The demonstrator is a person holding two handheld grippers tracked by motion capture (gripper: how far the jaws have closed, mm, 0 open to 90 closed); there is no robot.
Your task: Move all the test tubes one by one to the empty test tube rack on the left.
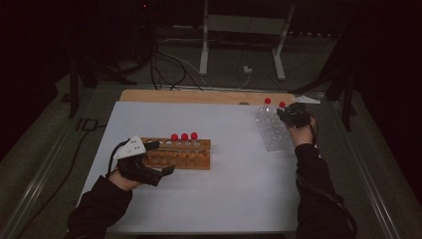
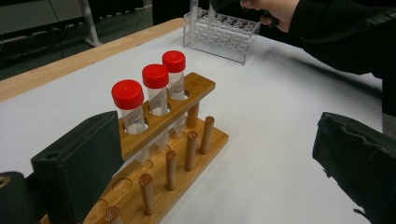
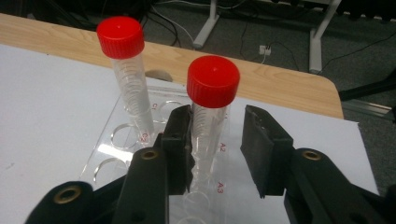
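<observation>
Left gripper (image 1: 160, 157): at the near left end of the wooden rack (image 1: 179, 154), jaws spread wide and empty; in the left gripper view one pad sits against the rack's end, the other well apart over bare mat.

Wooden rack: on the white mat (image 1: 224, 189), left of centre. Three red-capped tubes (image 2: 155, 88) stand upright in a row in its upper holes; a row of pegs along its near side.

Clear rack (image 1: 272, 130): far right of the mat, near the wooden table edge (image 1: 199, 96). Two red-capped tubes upright at its far end.

Right gripper (image 3: 215, 140): at the clear rack, jaws around the nearer tube (image 3: 210, 116). Left pad touches the tube; right pad stands off with a gap, so not clamped. Second tube (image 3: 128, 70) stands just beside, free.
</observation>
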